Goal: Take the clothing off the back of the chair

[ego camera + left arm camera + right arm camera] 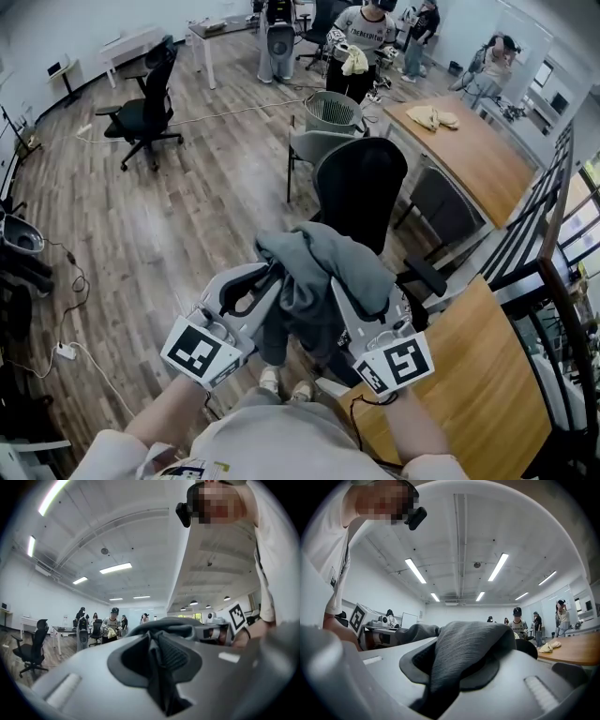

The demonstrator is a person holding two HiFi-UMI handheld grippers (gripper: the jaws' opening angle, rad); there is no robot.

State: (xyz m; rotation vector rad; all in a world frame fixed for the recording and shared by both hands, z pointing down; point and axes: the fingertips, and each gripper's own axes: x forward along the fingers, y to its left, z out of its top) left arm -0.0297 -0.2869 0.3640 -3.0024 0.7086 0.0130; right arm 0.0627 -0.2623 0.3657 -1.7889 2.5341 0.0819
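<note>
A grey garment (pixel 314 267) hangs bunched between my two grippers, lifted clear in front of the black mesh chair (pixel 361 187). My left gripper (pixel 275 279) is shut on the garment's left side, and in the left gripper view a dark fold of cloth (pixel 157 665) is pinched between its jaws (pixel 157 660). My right gripper (pixel 339 292) is shut on the right side; in the right gripper view the grey fabric (pixel 464 653) drapes over and between its jaws (pixel 452 672). The garment's lower part hangs toward my feet.
A wooden table (pixel 450 394) lies close at my right, with a black railing beyond it. A second table (pixel 473 155) stands behind the chair. A black office chair (pixel 145 112), a round fan (pixel 333 111), floor cables with a power strip (pixel 66 352) and several people at the back are around.
</note>
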